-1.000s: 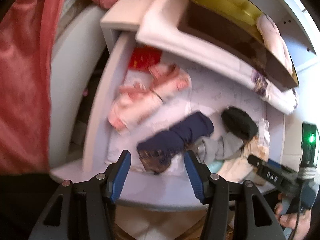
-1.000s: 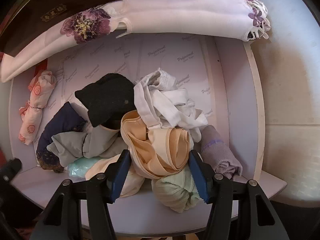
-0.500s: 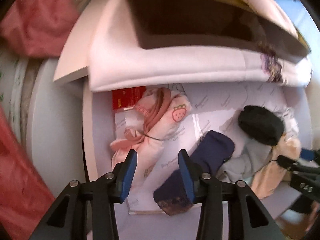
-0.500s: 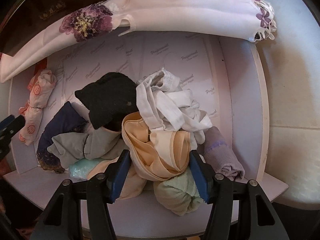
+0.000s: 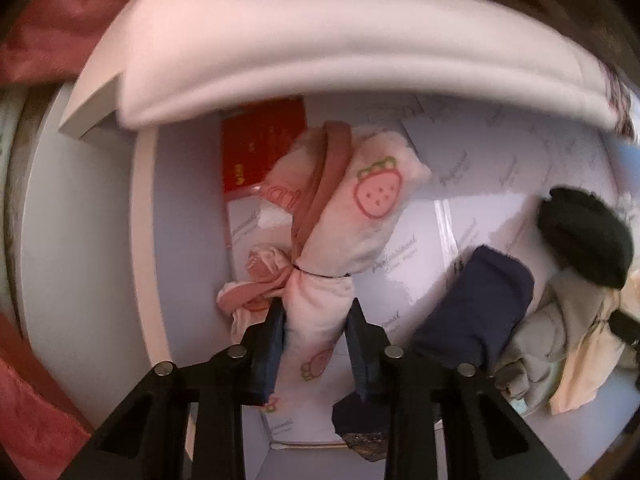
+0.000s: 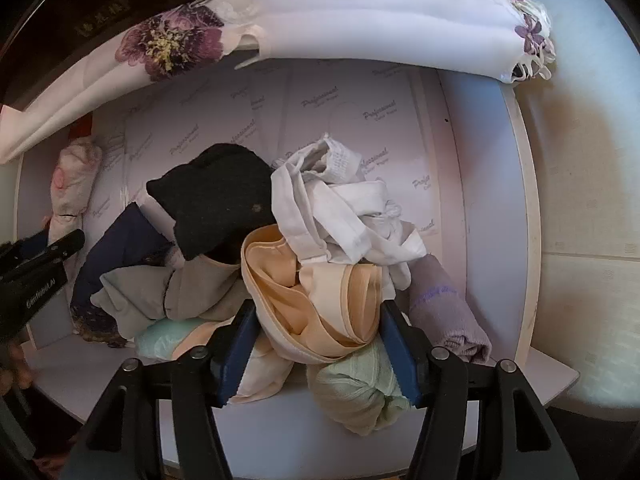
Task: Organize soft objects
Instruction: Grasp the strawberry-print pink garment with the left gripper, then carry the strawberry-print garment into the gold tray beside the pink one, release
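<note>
A pink strawberry-print bundle [image 5: 360, 216] tied with a thin band lies at the left of the white drawer [image 5: 144, 240]. My left gripper [image 5: 314, 320] points down over the bundle's lower end. Its jaws are closing, and both pads press the cloth between them. Right of it lie a navy cloth [image 5: 476, 320], a grey cloth [image 5: 552, 332] and a black cloth [image 5: 584, 232]. In the right wrist view my right gripper [image 6: 316, 320] holds a peach garment [image 6: 316, 292] on top of the pile. A white garment [image 6: 340, 204] lies behind it.
A pale green roll [image 6: 356, 396], a lilac roll [image 6: 444, 312] and a mint cloth [image 6: 168, 336] lie near the drawer's front. A red packet [image 5: 260, 152] sits in the back left corner. A folded white floral cloth [image 6: 360, 20] overhangs the back of the drawer.
My left gripper has come down and to the left, from above the navy cloth to the pink bundle, and its jaws have narrowed onto it. The right gripper has stayed put.
</note>
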### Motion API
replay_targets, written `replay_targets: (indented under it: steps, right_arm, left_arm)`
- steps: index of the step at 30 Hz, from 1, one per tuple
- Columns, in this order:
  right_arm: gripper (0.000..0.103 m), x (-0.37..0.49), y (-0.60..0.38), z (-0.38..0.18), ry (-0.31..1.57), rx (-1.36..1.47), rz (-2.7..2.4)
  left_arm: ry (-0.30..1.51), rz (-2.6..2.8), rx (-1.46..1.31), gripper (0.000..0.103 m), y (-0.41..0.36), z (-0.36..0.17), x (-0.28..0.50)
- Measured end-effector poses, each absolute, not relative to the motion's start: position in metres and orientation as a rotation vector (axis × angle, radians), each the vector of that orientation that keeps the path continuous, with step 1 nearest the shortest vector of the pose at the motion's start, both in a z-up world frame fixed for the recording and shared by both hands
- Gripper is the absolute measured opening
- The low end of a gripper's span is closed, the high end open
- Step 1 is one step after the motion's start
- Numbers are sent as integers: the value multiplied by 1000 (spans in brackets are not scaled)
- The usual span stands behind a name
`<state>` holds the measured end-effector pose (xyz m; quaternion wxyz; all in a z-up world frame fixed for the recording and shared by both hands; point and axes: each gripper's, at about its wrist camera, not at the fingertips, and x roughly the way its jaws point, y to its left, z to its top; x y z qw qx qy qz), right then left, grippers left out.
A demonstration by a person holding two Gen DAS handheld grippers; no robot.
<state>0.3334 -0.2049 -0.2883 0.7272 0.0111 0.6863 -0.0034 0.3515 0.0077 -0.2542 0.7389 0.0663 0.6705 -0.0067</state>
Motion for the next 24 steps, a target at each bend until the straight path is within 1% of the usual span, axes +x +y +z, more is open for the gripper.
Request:
replay_targets:
  steps: [3,13,19,24]
  right_arm:
    - [60,333,-201,-291,1508,0,-2]
    - [59,330,-192,-294,1500,-24,5]
    - [59,327,-188,-294,1495,-35,7]
    - [59,325,-185,-294,1493,-39,9]
  left_arm:
    - [1473,-28,60,23,18,-246,349]
    - [1470,-160,-280,23,27,-193,310]
    - [1371,-279,-440,23,28,-145,294]
    - [1271,-332,-559,23,40,-101,318]
